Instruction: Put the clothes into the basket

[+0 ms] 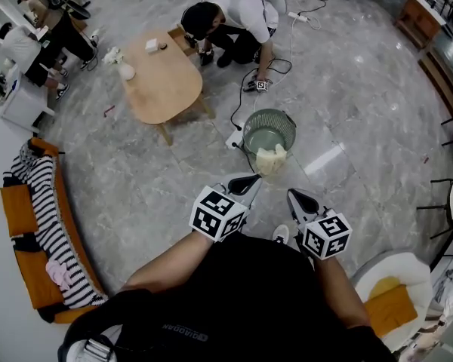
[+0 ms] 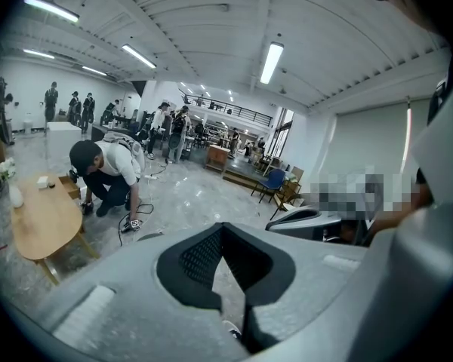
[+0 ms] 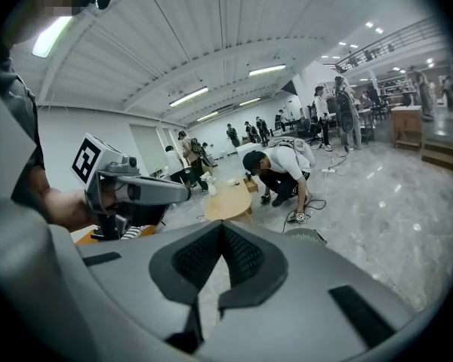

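A round grey-green basket stands on the marble floor ahead of me, and a pale yellow cloth hangs over its near rim. More clothes lie on the orange bench at the left: a black-and-white striped garment and a small pink one. My left gripper and right gripper hover side by side just short of the basket. Both are shut and hold nothing. Their jaws meet in the left gripper view and in the right gripper view. The basket's rim peeks over the right jaws.
A wooden table stands beyond the basket to the left. A person crouches behind it by cables on the floor. More people sit at the far left. A white chair with a yellow cushion is at my right.
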A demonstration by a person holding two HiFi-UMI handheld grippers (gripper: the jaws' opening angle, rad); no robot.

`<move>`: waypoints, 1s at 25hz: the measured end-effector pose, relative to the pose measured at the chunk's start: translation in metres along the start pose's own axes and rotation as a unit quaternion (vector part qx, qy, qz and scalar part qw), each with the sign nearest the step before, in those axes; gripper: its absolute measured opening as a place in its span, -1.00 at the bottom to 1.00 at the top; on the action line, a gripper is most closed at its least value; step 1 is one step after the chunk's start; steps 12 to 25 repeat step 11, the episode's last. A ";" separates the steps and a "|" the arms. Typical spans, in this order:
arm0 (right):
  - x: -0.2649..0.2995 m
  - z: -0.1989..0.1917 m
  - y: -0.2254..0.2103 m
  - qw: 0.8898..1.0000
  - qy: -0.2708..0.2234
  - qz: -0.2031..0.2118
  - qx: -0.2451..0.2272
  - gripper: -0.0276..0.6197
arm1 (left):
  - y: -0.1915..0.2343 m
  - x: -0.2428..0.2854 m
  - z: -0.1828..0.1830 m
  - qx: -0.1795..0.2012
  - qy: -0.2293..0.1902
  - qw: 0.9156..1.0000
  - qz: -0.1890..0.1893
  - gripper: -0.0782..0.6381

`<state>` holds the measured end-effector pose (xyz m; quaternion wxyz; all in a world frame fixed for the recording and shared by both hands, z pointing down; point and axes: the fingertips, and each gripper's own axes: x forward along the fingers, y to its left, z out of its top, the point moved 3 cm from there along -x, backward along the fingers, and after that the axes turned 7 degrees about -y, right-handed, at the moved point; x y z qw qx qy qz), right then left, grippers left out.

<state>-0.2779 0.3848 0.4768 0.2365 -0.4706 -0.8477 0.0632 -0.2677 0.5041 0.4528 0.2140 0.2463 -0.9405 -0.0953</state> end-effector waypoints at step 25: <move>-0.004 -0.003 -0.004 1.000 0.000 0.001 0.000 -0.87 | -0.006 0.002 -0.002 0.003 0.001 1.000 0.001 -0.78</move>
